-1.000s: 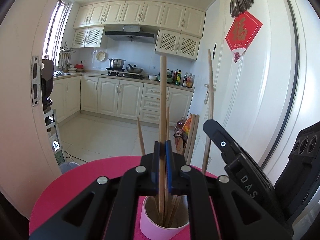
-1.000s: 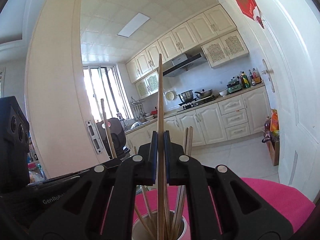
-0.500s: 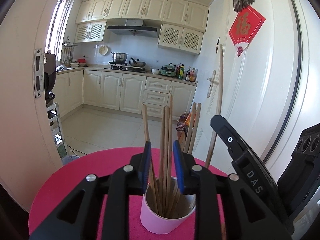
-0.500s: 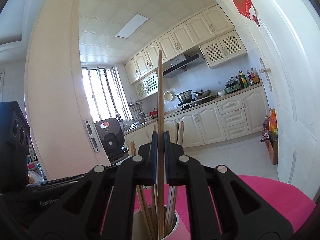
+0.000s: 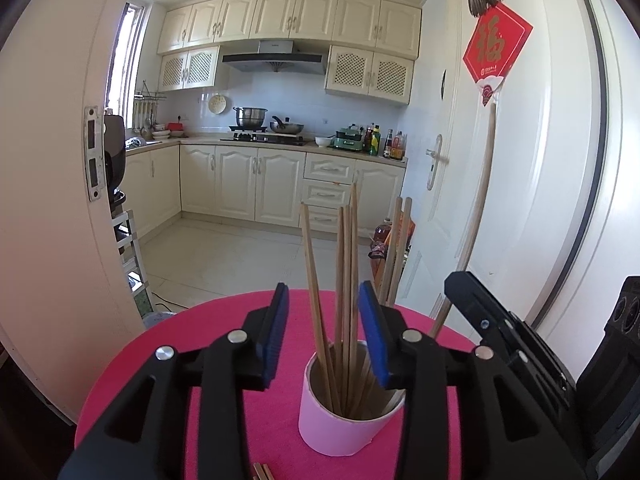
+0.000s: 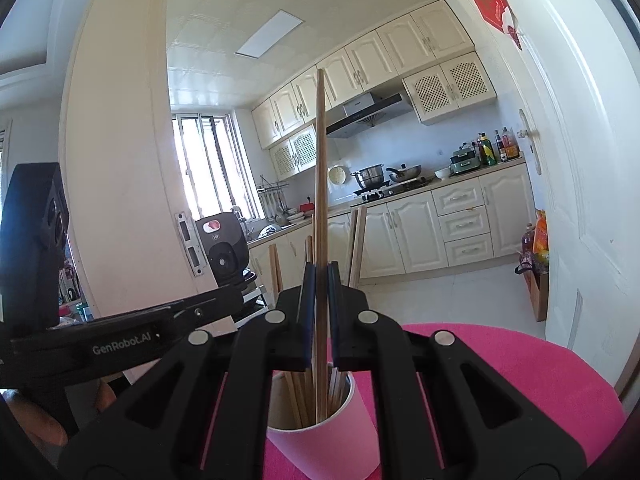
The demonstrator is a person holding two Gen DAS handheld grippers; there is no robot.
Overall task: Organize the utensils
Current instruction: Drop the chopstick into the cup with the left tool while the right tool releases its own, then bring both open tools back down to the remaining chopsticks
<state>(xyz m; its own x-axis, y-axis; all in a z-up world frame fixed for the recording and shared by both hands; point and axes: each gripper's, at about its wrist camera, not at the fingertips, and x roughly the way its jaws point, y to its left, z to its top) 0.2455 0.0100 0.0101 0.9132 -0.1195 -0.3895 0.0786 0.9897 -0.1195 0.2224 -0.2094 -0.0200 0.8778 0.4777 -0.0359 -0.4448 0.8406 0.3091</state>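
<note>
Insertion step: left claw (image 5: 323, 334), jaws just opened, flanks the pink cup (image 5: 346, 420); right claw (image 6: 319, 312) grips one chopstick (image 6: 320, 184) above it, awaiting release.

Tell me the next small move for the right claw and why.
Probably open the right claw to release its long wooden chopstick. It is shut on the stick, whose lower end already sits inside the pink paper cup among the others. The left claw has just been opening, its pads off the sticks.
</note>
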